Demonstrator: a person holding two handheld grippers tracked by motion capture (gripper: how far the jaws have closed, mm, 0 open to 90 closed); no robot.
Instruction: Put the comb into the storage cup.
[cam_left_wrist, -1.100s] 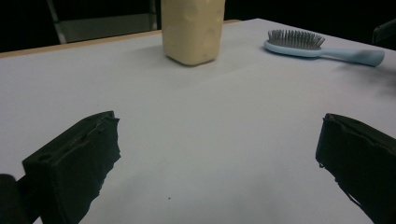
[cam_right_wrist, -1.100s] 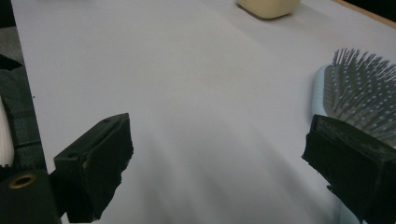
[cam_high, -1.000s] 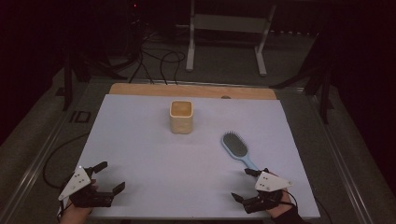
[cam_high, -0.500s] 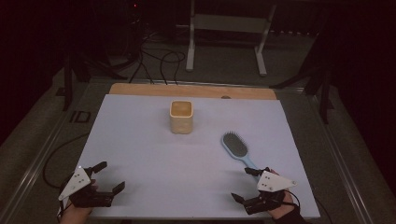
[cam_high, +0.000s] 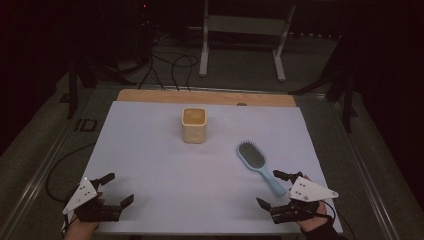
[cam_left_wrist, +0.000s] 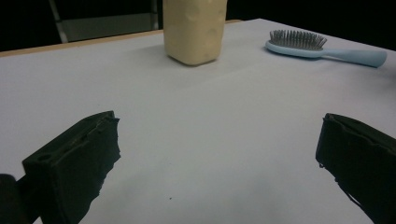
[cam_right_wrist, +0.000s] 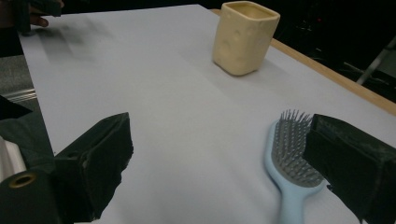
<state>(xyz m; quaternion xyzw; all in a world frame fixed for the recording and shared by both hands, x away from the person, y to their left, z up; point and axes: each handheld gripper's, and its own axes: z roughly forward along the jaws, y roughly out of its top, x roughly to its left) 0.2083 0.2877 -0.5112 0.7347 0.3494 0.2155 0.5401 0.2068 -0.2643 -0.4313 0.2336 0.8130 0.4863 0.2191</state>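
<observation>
The right gripper (cam_high: 281, 192) had its jaws spread wide and empty, one jaw just beside the hairbrush (cam_high: 258, 164) handle's end. It had crept a little nearer that handle than a second earlier, likely lining up a grasp. The left gripper (cam_high: 114, 189), jaws also wide and empty, had not moved. The cup (cam_high: 194, 125) stood upright mid-tabletop (cam_high: 150, 150), unchanged.

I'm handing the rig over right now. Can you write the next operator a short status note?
Left gripper: open, empty, at the near left corner of the white sheet.
Right gripper: open, empty, near right, beside the hairbrush handle.
Blue hairbrush: flat on the sheet, bristles up, untouched.
Cream cup: upright at centre back, looks empty.
Done: nothing yet. Left: probably grasp the brush.
</observation>
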